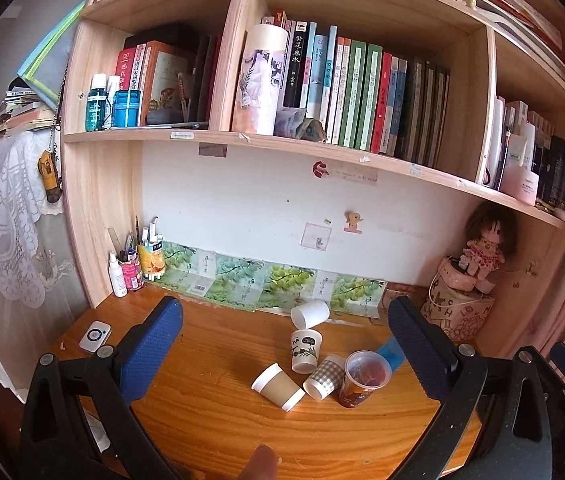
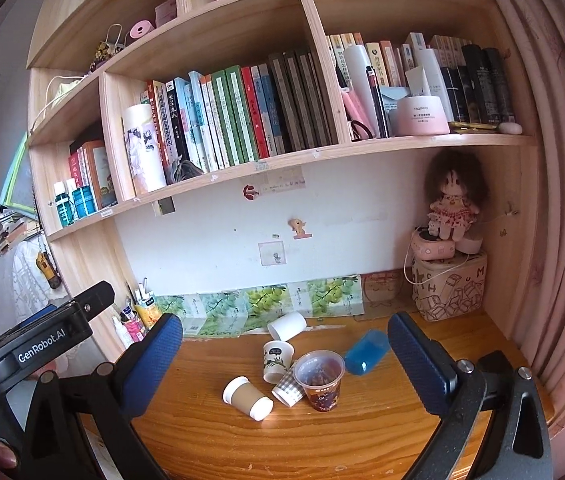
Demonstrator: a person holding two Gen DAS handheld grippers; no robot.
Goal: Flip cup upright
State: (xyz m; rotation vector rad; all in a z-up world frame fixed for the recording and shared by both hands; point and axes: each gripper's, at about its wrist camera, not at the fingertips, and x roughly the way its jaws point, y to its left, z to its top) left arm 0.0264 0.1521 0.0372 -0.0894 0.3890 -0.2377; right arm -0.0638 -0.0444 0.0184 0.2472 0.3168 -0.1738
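Note:
Several cups cluster mid-desk. A brown paper cup [image 1: 278, 386] [image 2: 247, 397] lies on its side. A checked cup [image 1: 323, 377] [image 2: 287, 386] lies on its side against a clear plastic cup [image 1: 363, 377] [image 2: 320, 374] that stands upright. A white printed cup [image 1: 305, 350] [image 2: 276, 359] stands mouth up. A plain white cup [image 1: 310, 313] [image 2: 287, 325] and a blue cup [image 2: 366, 351] [image 1: 390, 351] lie on their sides behind. My left gripper [image 1: 284, 348] and right gripper [image 2: 284, 352] are both open and empty, held above the desk short of the cups.
The wooden desk [image 1: 210, 408] sits under bookshelves [image 1: 346, 152]. Pen holders and bottles [image 1: 134, 264] stand at the back left, a white device [image 1: 95, 335] at the left edge. A printed box with a doll [image 2: 448, 292] fills the back right corner. A curtain [image 2: 554, 200] hangs on the right.

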